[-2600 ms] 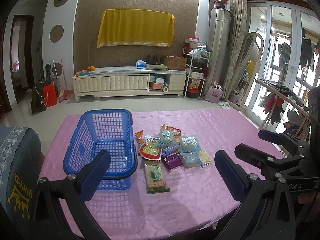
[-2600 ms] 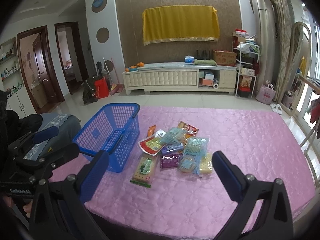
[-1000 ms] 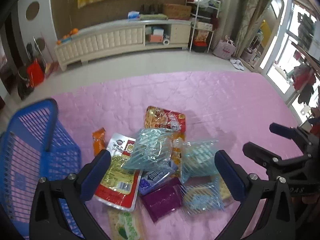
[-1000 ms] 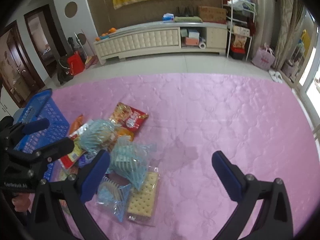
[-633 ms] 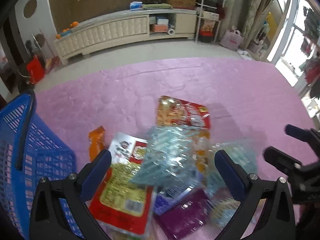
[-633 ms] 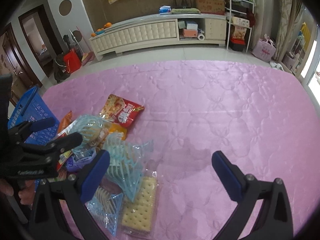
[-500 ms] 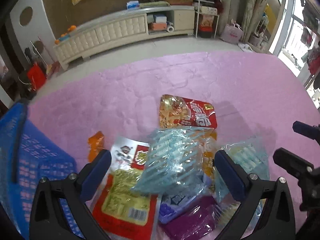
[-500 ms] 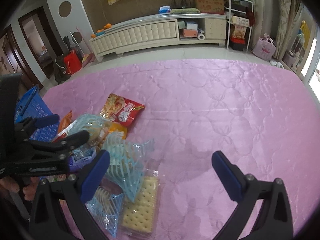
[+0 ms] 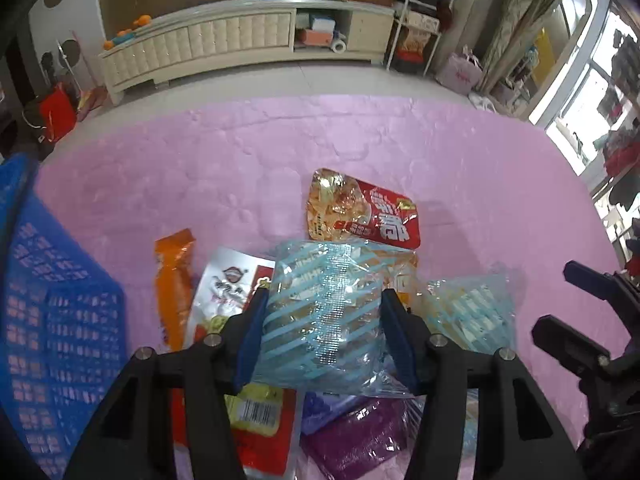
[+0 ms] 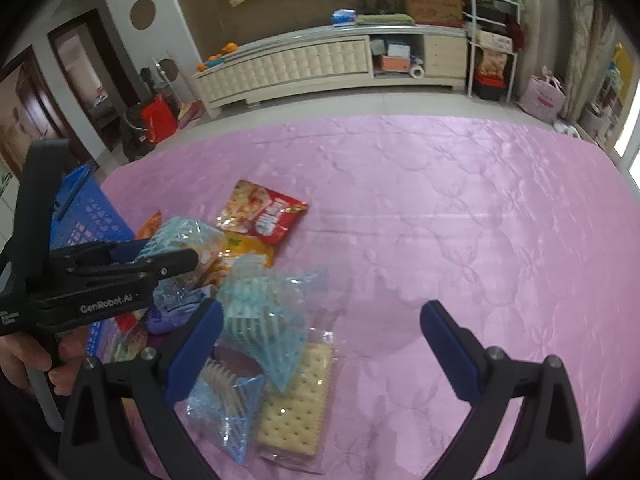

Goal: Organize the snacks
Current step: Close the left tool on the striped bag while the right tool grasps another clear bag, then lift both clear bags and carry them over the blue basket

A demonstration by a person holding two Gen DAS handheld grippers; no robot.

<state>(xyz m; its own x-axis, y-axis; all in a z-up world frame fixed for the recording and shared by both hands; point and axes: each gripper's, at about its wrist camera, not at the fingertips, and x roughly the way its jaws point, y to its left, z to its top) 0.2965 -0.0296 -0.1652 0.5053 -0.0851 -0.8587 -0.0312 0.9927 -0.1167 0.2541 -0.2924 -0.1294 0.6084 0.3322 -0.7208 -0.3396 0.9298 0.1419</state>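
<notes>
The left gripper (image 9: pixel 322 332) has just been closing, and its two blue pads now press on either side of a clear crinkled snack bag with pale blue stripes (image 9: pixel 320 316), which sits between the jaws on top of the pile. In the right wrist view the same bag (image 10: pixel 180 248) shows beyond the black finger of that gripper (image 10: pixel 160 258), and a hand (image 10: pixel 28 356) holds its handle at the left edge.

Directly ahead of the left gripper lies a flat red and clear foil packet (image 9: pixel 360 212), on the pink quilted tablecloth (image 9: pixel 240 152). To the claw's left lie a silver and red printed pouch (image 9: pixel 228 280) and, further left, a narrow orange sachet (image 9: pixel 174 284). Beyond that stands the blue plastic lattice basket (image 9: pixel 52 320), apart from the pile. Below the held bag, under the claw, a purple foil packet (image 9: pixel 360 440) shows. To the claw's right rests a second blue-striped clear bag (image 9: pixel 468 312).

The right gripper (image 10: pixel 322 344) stands wide open with nothing between its pads, over bare cloth. Beside its left pad lie a blue-striped bag (image 10: pixel 260 312) and a clear-wrapped square cracker pack (image 10: pixel 296 400), the bag overlapping the pack's top.
</notes>
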